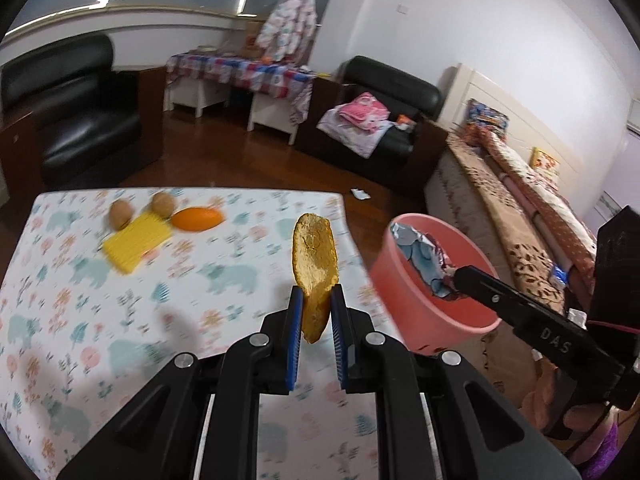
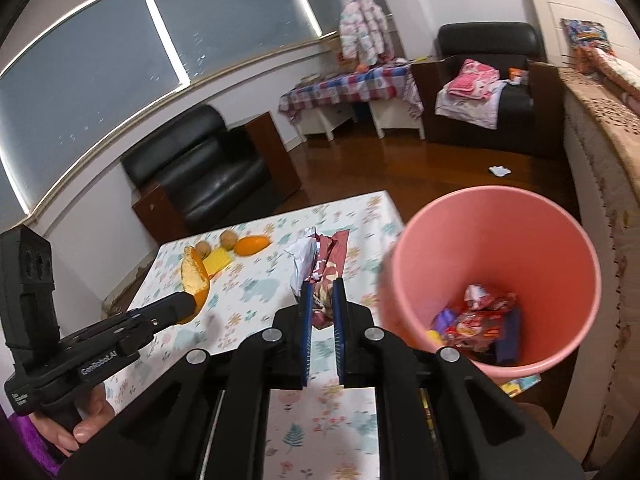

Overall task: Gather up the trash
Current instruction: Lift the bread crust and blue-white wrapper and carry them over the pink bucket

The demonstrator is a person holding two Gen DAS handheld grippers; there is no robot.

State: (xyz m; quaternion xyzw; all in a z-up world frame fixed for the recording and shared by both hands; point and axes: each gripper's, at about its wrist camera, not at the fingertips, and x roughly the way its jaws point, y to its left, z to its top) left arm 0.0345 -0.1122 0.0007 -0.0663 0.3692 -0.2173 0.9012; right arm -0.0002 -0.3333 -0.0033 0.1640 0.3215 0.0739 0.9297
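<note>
Clamped in the left tool (image 1: pixel 316 304), an orange peel (image 1: pixel 315 256) is held above the counter (image 1: pixel 60 300), while a crumpled wrapper (image 2: pixel 322 276) is pinched by the right tool (image 2: pixel 322 300) beside the pink bin (image 2: pixel 496 216).

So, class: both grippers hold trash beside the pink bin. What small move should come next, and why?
Probably carry the right gripper a little further right over the pink bin and release: its jaws pinch a crumpled wrapper, still over the table.
</note>
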